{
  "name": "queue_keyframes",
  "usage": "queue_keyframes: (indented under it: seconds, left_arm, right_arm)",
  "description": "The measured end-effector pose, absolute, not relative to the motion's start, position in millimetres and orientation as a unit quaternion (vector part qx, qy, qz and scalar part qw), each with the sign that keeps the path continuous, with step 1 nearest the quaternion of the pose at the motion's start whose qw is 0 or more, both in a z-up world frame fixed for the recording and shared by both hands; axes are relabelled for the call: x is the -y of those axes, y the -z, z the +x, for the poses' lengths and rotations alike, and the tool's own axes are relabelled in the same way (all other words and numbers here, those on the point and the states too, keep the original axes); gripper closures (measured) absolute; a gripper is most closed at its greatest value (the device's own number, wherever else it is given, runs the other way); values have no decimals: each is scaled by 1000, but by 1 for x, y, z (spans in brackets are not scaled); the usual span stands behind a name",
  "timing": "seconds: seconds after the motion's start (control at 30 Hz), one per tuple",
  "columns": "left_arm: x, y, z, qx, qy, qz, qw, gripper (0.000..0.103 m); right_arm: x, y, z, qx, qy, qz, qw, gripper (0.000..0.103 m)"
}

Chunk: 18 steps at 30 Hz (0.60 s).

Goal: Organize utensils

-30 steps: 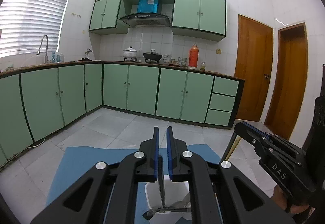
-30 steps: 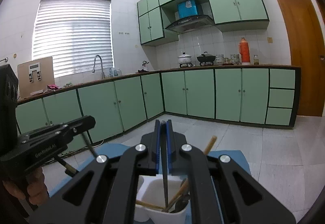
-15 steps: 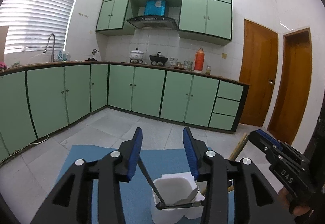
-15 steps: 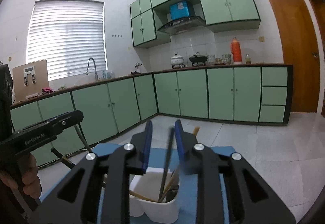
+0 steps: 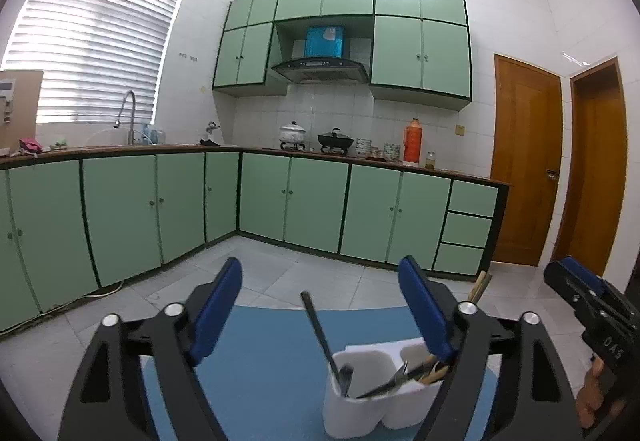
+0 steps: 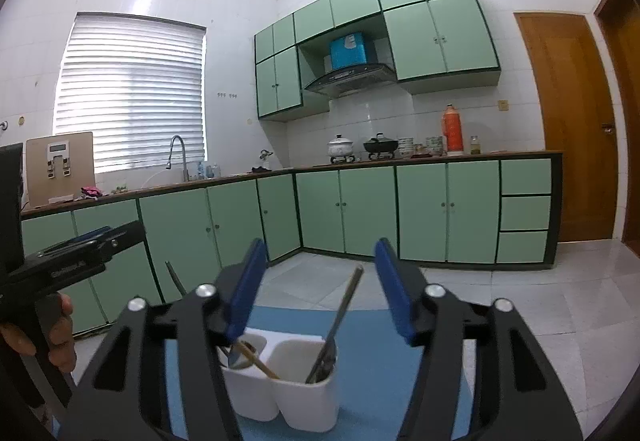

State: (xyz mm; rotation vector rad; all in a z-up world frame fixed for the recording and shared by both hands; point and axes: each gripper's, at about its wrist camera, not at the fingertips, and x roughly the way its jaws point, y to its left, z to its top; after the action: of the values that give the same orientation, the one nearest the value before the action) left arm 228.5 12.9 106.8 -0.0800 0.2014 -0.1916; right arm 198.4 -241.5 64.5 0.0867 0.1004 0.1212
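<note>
Left wrist view: the left tongs (image 5: pixel 320 311), clamped a second ago, now gape wide above the white two-cup holder (image 5: pixel 374 407) on the blue mat (image 5: pixel 260 369); one dark utensil (image 5: pixel 320 333) leans released in the near cup. Right wrist view: the right tongs (image 6: pixel 320 287) have likewise spread wide; one utensil handle (image 6: pixel 340 317) stands free in the right cup.

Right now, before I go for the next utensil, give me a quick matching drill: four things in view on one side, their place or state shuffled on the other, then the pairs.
Things:
1. left gripper
2. white holder
3. blue mat
4. orange flask

Place or state:
A. on the far kitchen counter
B. open, holding nothing
C. lies under the holder
D. two compartments, utensils leaning inside

Pairs: 1-B, 2-D, 3-C, 4-A
</note>
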Motion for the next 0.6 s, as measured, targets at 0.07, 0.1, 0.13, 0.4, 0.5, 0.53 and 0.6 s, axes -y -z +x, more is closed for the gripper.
queue_keyframes:
  seconds: [0.07, 0.1, 0.13, 0.4, 0.5, 0.53, 0.6]
  left_arm:
    - [-15, -104, 220, -100, 91, -41, 990, 17]
    - [-17, -102, 215, -100, 88, -42, 990, 16]
    - [-18, -99, 210, -101, 86, -44, 990, 14]
    - [-25, -79, 175, -121, 66, -39, 990, 8]
    - [-25, -70, 160, -132, 62, -36, 989, 7]
    - [-25, -69, 156, -135, 61, -33, 988, 6]
    - [-22, -65, 147, -145, 58, -21, 988, 6]
  right_arm:
    - [245, -60, 188, -51, -56, 46, 996, 35]
    - [247, -57, 183, -52, -54, 47, 996, 33]
    - [248, -55, 179, -54, -52, 47, 996, 30]
    - [258, -34, 144, -82, -40, 66, 994, 16]
    - [259, -28, 130, -92, -38, 68, 993, 13]
    - [259, -27, 127, -96, -38, 69, 992, 12]
    - [260, -25, 120, -107, -39, 71, 991, 9]
